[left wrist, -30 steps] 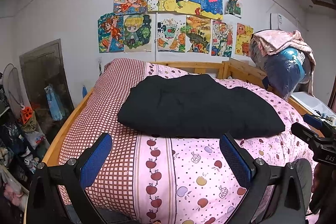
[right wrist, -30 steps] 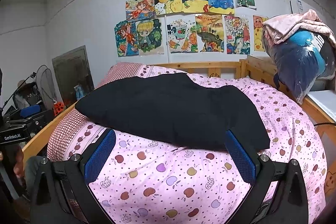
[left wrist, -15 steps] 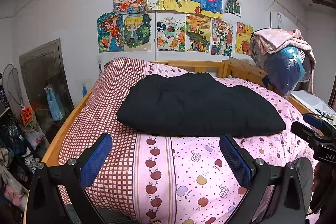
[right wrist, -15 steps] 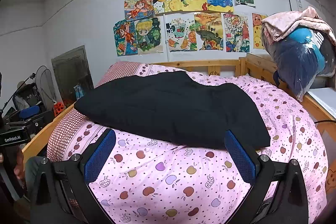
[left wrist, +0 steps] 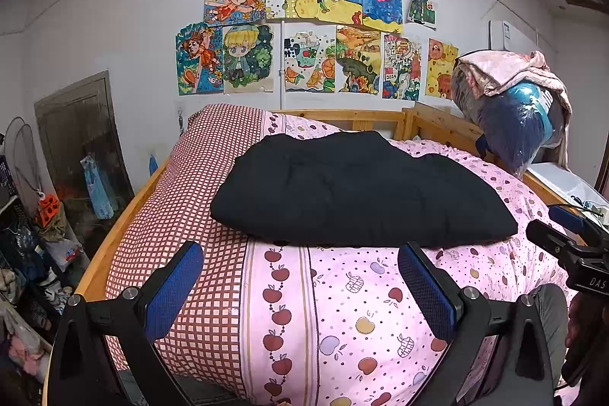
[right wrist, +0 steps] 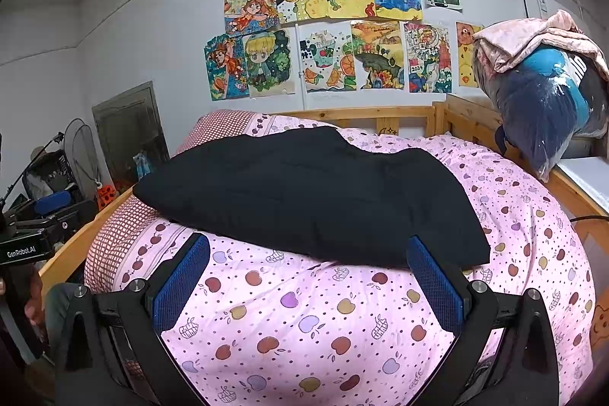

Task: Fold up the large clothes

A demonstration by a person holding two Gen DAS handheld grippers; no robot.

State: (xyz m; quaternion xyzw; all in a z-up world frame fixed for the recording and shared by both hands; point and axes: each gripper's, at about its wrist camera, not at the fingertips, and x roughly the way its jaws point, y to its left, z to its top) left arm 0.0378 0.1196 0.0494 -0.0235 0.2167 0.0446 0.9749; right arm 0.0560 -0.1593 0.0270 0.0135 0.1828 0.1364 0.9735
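- The right claw (right wrist: 308,276) moved a little closer to the black coat (right wrist: 304,193) on the bed (right wrist: 533,215).
- The view tipped down a bit.

Black claw (left wrist: 300,286) frames, blue pads (left wrist: 174,290), silver screws.

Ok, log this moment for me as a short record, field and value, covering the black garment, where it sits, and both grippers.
garment: black padded garment, folded into a compact bundle
resting on: pink apple-print bedding
bed: wooden frame
left gripper: open, empty, short of the garment
right gripper: open, empty, tips near the garment's front edge
contact: none visible
wall: coloured drawings
right of bed: bagged bundle
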